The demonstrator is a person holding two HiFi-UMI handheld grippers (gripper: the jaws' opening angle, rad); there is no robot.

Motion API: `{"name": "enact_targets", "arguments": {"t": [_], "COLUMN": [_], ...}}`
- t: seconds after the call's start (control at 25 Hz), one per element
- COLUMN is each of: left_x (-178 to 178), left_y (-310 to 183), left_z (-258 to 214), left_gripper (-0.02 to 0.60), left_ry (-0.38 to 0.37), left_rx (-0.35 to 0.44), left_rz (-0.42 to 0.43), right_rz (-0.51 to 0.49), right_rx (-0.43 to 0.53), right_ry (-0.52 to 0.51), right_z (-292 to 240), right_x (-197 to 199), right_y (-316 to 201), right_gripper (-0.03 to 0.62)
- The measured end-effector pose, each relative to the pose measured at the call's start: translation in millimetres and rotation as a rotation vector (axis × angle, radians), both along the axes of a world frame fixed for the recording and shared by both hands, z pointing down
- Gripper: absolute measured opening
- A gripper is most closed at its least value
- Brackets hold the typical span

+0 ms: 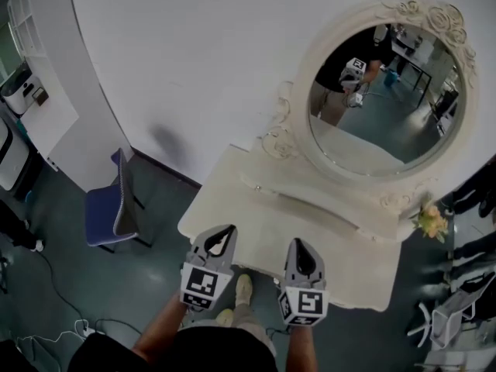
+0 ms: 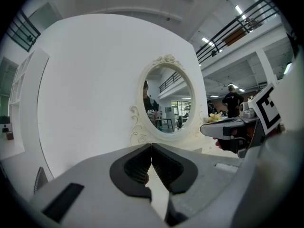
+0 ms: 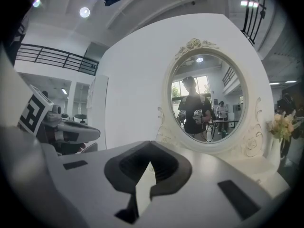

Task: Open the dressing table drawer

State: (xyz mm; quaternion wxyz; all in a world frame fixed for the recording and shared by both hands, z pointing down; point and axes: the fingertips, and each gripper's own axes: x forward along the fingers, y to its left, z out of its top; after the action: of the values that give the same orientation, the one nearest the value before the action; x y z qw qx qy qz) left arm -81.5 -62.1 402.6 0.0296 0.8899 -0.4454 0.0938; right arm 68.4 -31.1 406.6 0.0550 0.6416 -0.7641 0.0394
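White dressing table dead ahead, mirror at its far side.
Left gripper and right gripper at its near edge, jaws pressed together, empty; drawer hidden beneath.

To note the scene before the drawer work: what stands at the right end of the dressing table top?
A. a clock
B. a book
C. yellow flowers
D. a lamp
C: a bunch of yellow flowers stands at the right end of the dressing table, beside the oval mirror.
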Motion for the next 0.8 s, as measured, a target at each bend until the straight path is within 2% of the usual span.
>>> {"name": "enact_targets", "arguments": {"t": [0.4,0.8], "left_x": [18.5,41.5], "left_y": [-70.0,-128.3], "left_z": [28.0,67.8], "left_gripper": [0.003,0.003], "left_ry": [-0.015,-0.033], "left_rx": [-0.058,-0.115], "left_rz": [-0.045,-0.052], "right_rz": [-0.031,-0.033], "right_rx": [-0.065,-0.121], "right_ry": [-0.024,-0.025], "right_z": [34.1,73.0], "right_x": [20.5,43.4], "right_y": [-78.0,-131.9], "right_gripper": [-0.003,-0.002]}}
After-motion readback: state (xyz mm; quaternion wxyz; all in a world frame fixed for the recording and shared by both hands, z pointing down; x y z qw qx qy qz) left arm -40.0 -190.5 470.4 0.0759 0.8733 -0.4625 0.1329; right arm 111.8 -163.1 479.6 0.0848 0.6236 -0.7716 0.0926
